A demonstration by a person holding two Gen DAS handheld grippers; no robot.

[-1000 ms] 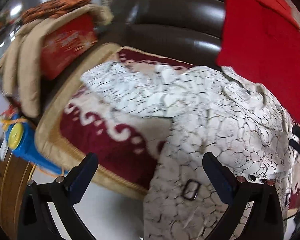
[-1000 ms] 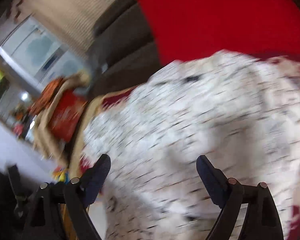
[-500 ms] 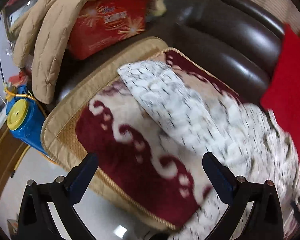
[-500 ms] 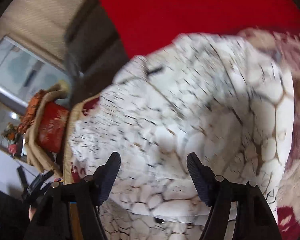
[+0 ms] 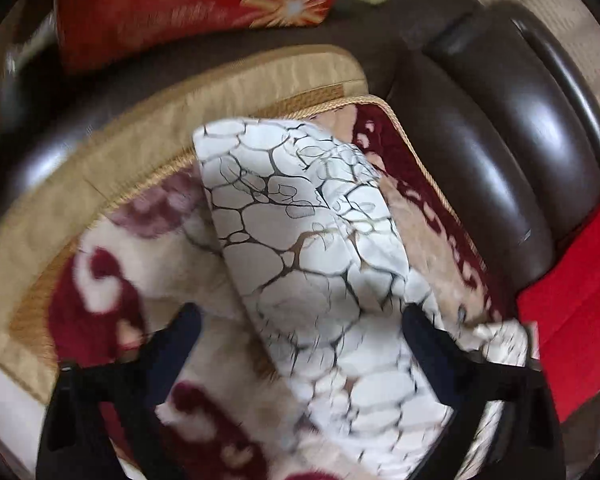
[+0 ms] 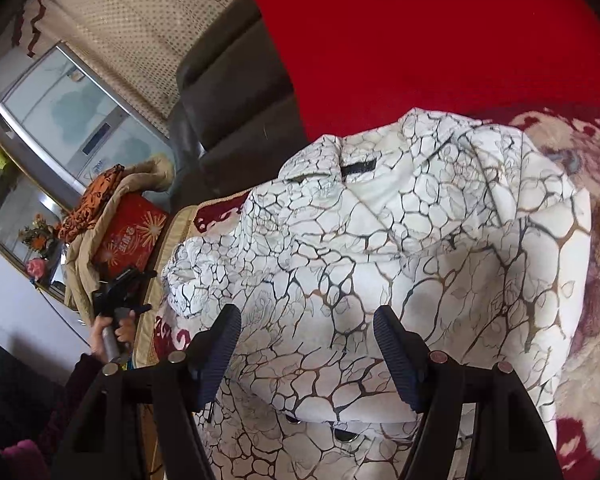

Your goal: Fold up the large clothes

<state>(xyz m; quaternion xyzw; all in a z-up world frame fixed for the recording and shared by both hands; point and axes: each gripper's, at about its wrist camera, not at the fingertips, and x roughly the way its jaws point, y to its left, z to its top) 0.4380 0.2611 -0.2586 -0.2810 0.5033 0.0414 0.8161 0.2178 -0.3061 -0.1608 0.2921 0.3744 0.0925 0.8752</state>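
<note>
A: What is the garment like, and where does it lie?

B: The white jacket (image 6: 380, 264) is smooth cloth printed with dark and gold crackle lines. It lies on a plush maroon-and-cream seat cover (image 5: 112, 280) on the glossy brown leather sofa (image 5: 512, 152), a red cloth (image 6: 420, 40) behind it.

A: Which way does it run?

B: Collar at the far end, snaps near. One sleeve (image 5: 300, 248), a long flat band, stretches away toward the far left.

A: The grippers?

B: The left gripper (image 5: 300, 344) is spread wide astride that sleeve; the right gripper (image 6: 306, 354) is open over the jacket's body, holding nothing.
</note>
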